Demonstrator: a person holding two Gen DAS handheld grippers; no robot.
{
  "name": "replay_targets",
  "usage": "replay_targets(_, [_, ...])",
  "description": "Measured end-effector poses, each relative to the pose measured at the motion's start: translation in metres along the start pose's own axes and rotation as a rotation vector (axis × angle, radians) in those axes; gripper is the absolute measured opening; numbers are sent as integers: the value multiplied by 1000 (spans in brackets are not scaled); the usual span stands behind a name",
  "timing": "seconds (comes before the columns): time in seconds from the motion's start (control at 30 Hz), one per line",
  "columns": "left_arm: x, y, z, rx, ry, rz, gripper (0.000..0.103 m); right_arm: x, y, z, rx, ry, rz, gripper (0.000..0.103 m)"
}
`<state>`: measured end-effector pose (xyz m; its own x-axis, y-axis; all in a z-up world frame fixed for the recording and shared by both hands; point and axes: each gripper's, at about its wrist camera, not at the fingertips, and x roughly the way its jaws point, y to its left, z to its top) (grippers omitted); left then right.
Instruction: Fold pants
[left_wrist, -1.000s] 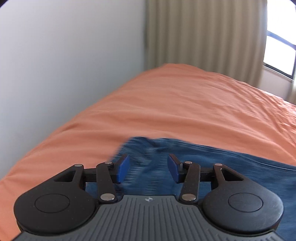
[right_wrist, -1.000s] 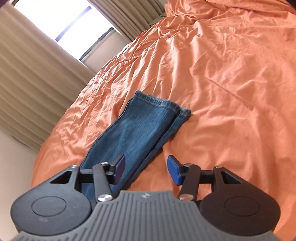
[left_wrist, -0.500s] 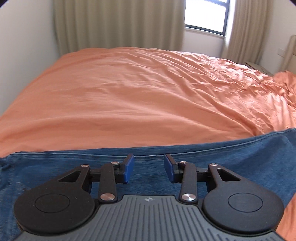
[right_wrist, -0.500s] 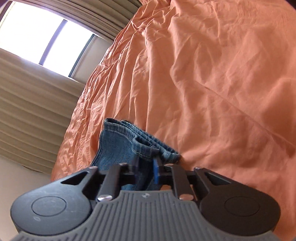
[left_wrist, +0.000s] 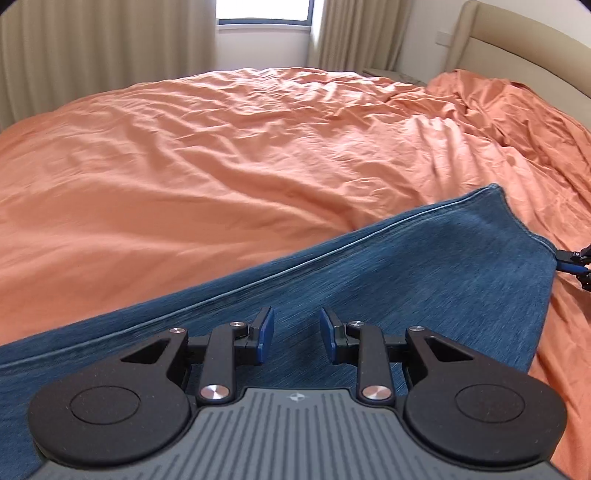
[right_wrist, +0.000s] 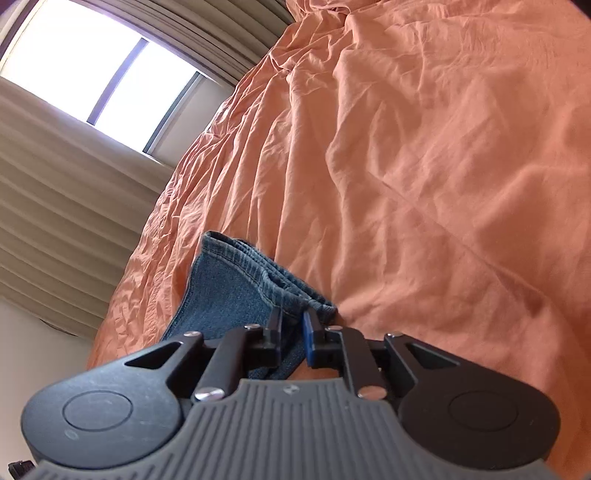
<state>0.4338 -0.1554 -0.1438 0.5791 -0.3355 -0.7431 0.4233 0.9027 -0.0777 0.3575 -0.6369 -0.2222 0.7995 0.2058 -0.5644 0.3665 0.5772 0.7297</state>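
Note:
Blue denim pants (left_wrist: 406, 280) lie lengthwise on an orange bed sheet (left_wrist: 221, 155). My left gripper (left_wrist: 293, 334) is open and empty, hovering just over the middle of the pant legs. My right gripper (right_wrist: 293, 326) is shut on the hem end of the pants (right_wrist: 229, 295), with the stacked leg cuffs bunched between its blue pads. In the left wrist view the right gripper (left_wrist: 570, 264) shows at the far right edge, holding the cuff corner, which is lifted slightly.
The rumpled orange sheet (right_wrist: 424, 166) covers the whole bed. Beige curtains (left_wrist: 103, 48) and a window (left_wrist: 262, 11) stand behind the bed. A padded headboard (left_wrist: 517, 40) is at the right. A bunched fold of sheet (left_wrist: 509, 110) lies near the headboard.
My right gripper closed on the pants' cuff end and lifted it slightly. My left gripper swung right along the pants from the waist end to mid-leg, staying open.

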Motion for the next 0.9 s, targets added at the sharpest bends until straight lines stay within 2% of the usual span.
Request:
replay_targets(0.03, [4,-4,2,4,-3,-8,35,-2,0,-2,1,16,27,48])
replay_targets(0.1, [15,-13,7,19,-8,-5,35,-2,-4,-8,21,61,74,50])
replay_targets(0.2, [36,-18,17,17,-1,5,35,10,-21,-18,107,100,92,50])
replay_targets(0.37, [68,-13,28,-19,24,30,34,28,-38,-15,209,65,151,37])
replay_targets(0.53, [90,-7,32,-57,52,22,35,40,-48,-9,253,47,167,7])
replay_targets(0.67, [95,-3,35,-107,56,21,35,44,-41,-8,203,32,143,2])
replay_targets(0.8, [68,-15,35,-77,-2,38,34,41,-34,-4,193,41,114,2])
replay_targets(0.87, [53,-23,31,-67,4,21,33,39,-26,-2,163,42,87,2])
replay_targets(0.9, [48,-28,28,-49,20,19,28,39,-22,-1,149,41,77,2])
